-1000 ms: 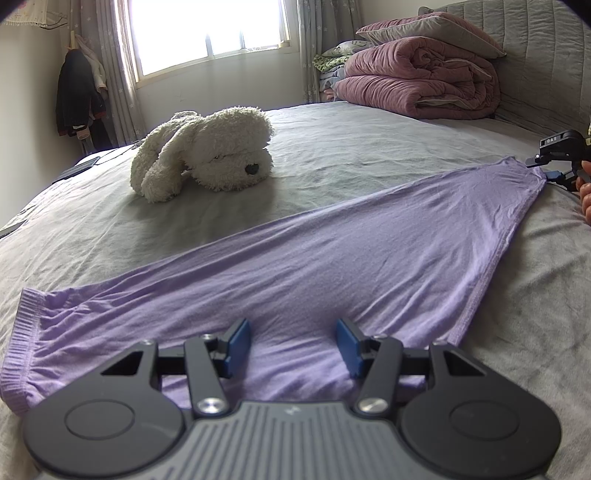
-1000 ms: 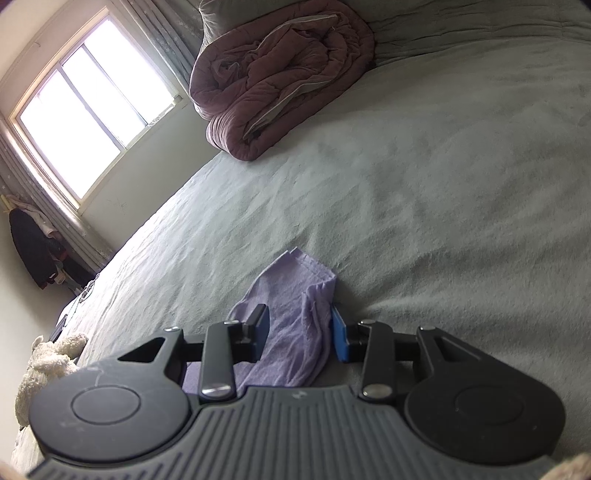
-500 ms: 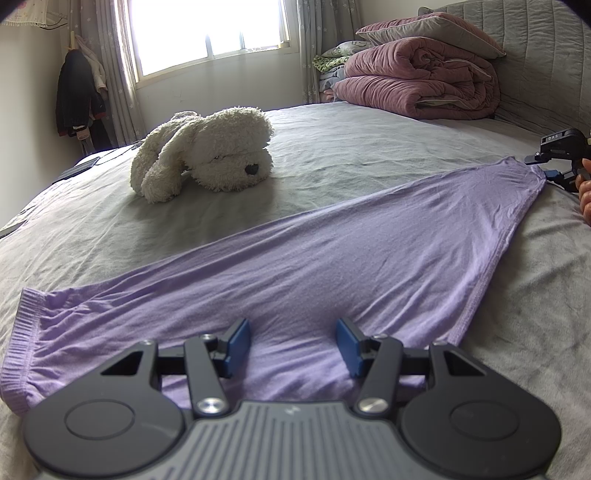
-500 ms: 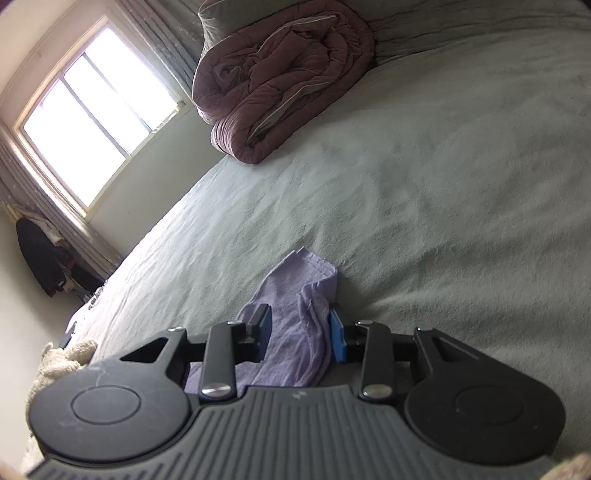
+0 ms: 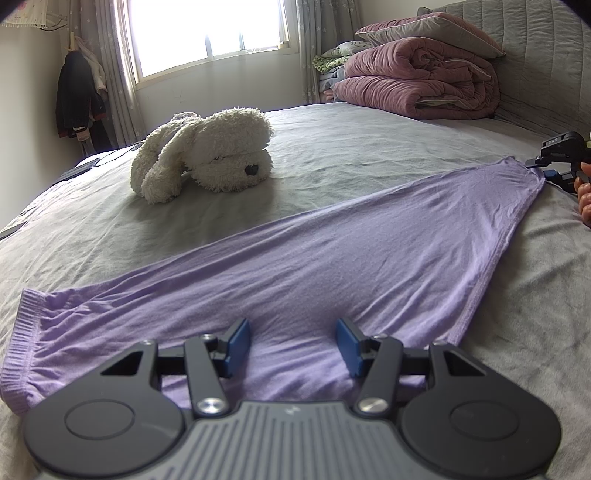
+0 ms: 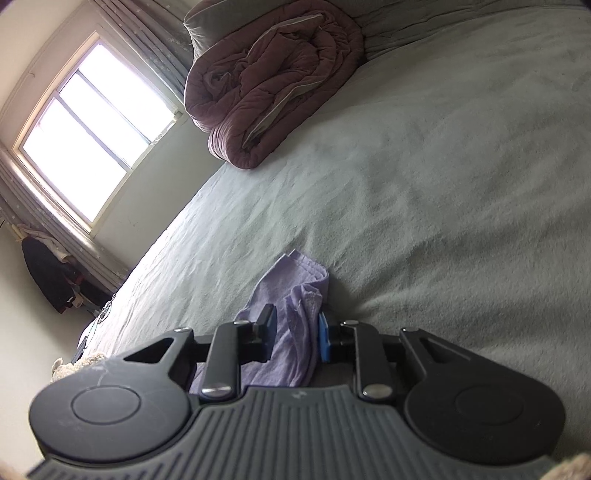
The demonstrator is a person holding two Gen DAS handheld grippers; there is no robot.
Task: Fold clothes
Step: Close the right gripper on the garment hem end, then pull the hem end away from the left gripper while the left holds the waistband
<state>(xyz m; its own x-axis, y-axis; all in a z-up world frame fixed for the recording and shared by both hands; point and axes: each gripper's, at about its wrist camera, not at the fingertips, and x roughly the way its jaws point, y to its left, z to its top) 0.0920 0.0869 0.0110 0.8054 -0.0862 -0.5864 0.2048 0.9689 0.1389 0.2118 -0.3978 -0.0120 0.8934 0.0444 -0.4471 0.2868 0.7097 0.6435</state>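
Purple garment (image 5: 303, 266) lies flat on the grey bed (image 5: 332, 155), stretched from the ribbed hem at 8 o'clock to a corner at 2 o'clock; left gripper (image 5: 291, 345) sits low over the near edge, blue pads well apart with cloth under the gap, nothing pinched. Right gripper (image 6: 295, 334) has its pads drawn in on a bunched corner of the same garment (image 6: 295, 295) — cloth fills the gap and touches both pads; looks clamped.

Surroundings: white plush dog (image 5: 207, 155) at 11 o'clock of the left view, just beyond the garment's far edge, not touching it; folded maroon quilt (image 5: 417, 85) at 1 o'clock against the grey headboard (image 5: 535, 55), pillow on top; window (image 5: 207, 33) at 12; dark clothes (image 5: 75, 96) hanging at 10. Nothing lies on the garment itself.

View differences: left view shows the whole spread plus the right gripper (image 5: 561, 155) and some fingers (image 5: 585, 192) at 3 o'clock, at the garment's far corner; right view shows only that corner, open bed beyond, quilt (image 6: 273, 77) at 12, window (image 6: 92, 129) at 10, plush barely visible at 8.
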